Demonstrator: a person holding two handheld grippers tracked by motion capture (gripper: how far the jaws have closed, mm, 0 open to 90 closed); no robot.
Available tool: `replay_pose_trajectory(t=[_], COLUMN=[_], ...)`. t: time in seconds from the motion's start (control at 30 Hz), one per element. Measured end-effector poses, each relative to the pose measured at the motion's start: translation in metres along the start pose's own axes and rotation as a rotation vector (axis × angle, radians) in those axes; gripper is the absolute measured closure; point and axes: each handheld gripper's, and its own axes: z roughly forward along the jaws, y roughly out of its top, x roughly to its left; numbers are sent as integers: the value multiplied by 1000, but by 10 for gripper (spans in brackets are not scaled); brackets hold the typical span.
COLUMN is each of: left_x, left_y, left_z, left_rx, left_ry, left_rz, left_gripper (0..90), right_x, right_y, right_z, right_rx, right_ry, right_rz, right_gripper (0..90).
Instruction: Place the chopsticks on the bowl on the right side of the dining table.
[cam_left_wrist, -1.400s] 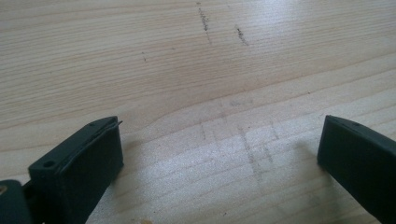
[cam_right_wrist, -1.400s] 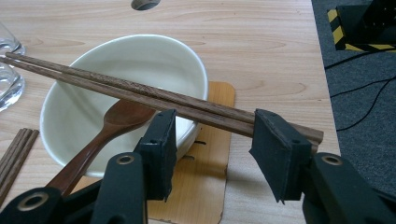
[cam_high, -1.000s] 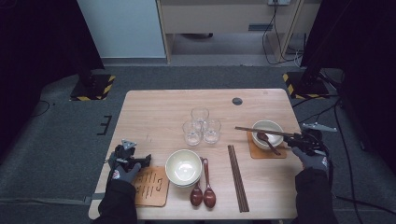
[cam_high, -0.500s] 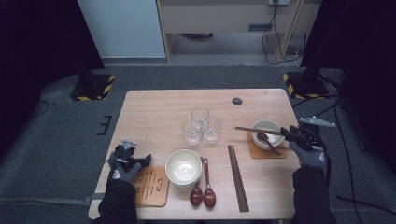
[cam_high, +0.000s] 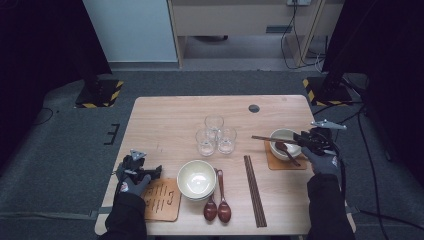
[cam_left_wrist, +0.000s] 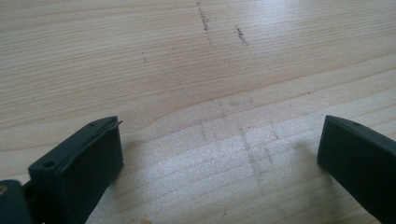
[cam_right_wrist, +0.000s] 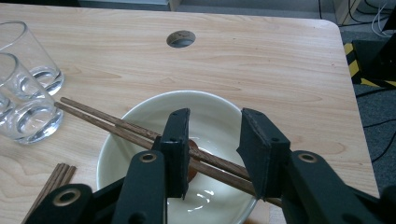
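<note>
The right gripper (cam_right_wrist: 212, 154) hangs over the small white round bowl (cam_right_wrist: 140, 154). Its jaws sit apart around two long brown wooden chopsticks (cam_right_wrist: 112, 126), not squeezing them. The chopsticks lie across the bowl's rim; their near ends are hidden. The left gripper (cam_left_wrist: 219, 158) is wide open, low over the bare light wooden table (cam_left_wrist: 187, 70).

Cream bowl (cam_right_wrist: 154, 122), brown chopsticks (cam_right_wrist: 121, 128), pale wooden table (cam_right_wrist: 261, 56), black jaws.

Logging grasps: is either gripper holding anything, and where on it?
The right gripper straddles the chopsticks near the end over the bowl; whether it grips them cannot be told. The left gripper is open, empty.
</note>
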Motion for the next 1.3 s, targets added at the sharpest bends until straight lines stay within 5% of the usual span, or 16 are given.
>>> replay_pose_trajectory(t=[0.77,1.3], left_x=[0,0], left_y=[0,0], left_z=[0,0], left_rx=[0,0], left_ry=[0,0], left_rz=[0,0], left_gripper=[0,0], right_x=[10,11], right_y=[5,3], right_z=[32,39], right_rx=[59,87], right_ry=[-14,-7], right_rz=[-43,-59], right_gripper=[640,625])
